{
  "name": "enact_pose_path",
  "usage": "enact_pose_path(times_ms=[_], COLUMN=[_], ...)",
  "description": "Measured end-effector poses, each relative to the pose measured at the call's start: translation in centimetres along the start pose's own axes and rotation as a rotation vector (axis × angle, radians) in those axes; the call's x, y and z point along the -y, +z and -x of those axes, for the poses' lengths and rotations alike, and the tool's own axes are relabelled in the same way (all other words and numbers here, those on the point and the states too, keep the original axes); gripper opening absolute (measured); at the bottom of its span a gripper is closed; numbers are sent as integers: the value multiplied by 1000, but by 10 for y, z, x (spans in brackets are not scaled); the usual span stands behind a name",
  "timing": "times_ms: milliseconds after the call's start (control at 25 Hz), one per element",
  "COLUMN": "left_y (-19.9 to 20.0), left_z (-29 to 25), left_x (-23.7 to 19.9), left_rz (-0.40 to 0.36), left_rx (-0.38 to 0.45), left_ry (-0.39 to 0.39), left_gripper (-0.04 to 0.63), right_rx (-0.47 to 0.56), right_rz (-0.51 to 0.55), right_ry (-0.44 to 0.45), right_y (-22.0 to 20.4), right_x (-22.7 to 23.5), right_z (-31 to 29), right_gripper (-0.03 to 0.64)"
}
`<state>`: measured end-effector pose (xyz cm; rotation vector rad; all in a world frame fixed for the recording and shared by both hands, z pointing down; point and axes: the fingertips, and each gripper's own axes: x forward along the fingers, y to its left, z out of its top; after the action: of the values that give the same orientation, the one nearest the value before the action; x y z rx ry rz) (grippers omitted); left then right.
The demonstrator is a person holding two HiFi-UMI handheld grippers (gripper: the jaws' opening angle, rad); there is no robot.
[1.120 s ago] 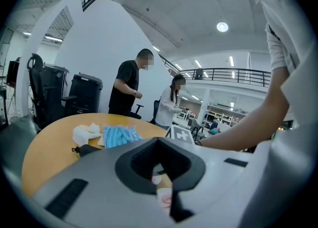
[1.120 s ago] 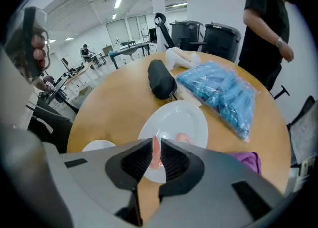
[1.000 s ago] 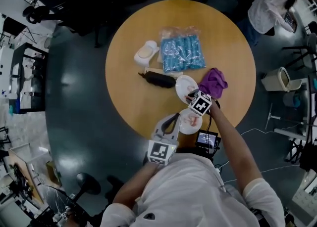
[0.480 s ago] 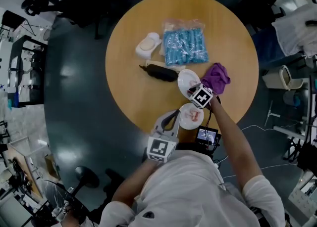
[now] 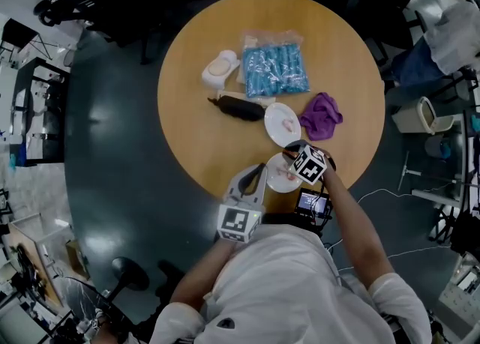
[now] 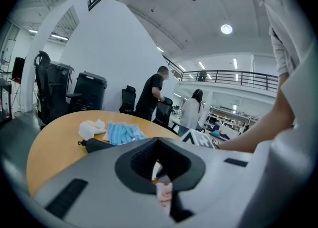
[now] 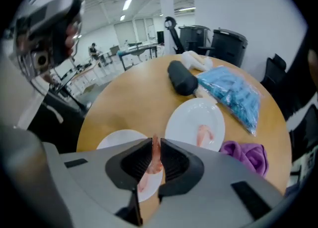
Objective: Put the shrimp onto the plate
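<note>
Your right hand-held gripper (image 7: 154,141) is clamped on a shrimp (image 7: 155,158): its two jaws press against the pink body from both sides, and the shrimp stands nearly upright between the dark pads. That shrimp hangs over the near white plate (image 7: 119,140), which sits at the edge of the round wooden tabletop (image 5: 195,140) closest to you. Just beyond it lies a second white plate (image 7: 186,117) with another shrimp (image 7: 204,135) resting right of its middle.

Your left hand-held gripper (image 6: 158,141) has its jaws drawn together at the tips with nothing clamped between them. It is held low at the tabletop's near edge, left of the right one and pointing toward the near plate. Through the narrow slit between its jaws you see a small white and pink patch, too little to name.

A crumpled purple cloth (image 5: 321,116) lies just right of the far plate. A black pouch (image 5: 240,109) lies just left of that plate. Behind the pouch sits a blue packet in clear wrap (image 5: 274,73), with a white pouch-like item (image 5: 219,71) beside it on the left.
</note>
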<state>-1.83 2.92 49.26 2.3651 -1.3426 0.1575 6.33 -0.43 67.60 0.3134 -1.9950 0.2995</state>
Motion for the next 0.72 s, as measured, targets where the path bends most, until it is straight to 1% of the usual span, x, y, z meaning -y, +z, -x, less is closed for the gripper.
enact_pose_path(times_ms=[80, 200, 360, 520, 720], left_y=[0, -1, -3, -1, 3], left_z=[2, 5, 6, 8, 11], left_x=[0, 4, 5, 7, 4], left_rz=[1, -1, -4, -2, 12], left_rx=[7, 6, 2, 4, 5], left_ry=[3, 2, -6, -16, -47], left_gripper=[8, 8, 8, 8, 8], right_rx=[-45, -79, -118, -148, -133], right_rz=[87, 145, 220, 215, 190], right_ry=[11, 17, 14, 11, 7], right_y=[-10, -16, -13, -15, -14], right_x=[-20, -34, -38, -37, -40], right_z=[-7, -18, -33, -38, -29], right_gripper=[55, 55, 55, 60, 61])
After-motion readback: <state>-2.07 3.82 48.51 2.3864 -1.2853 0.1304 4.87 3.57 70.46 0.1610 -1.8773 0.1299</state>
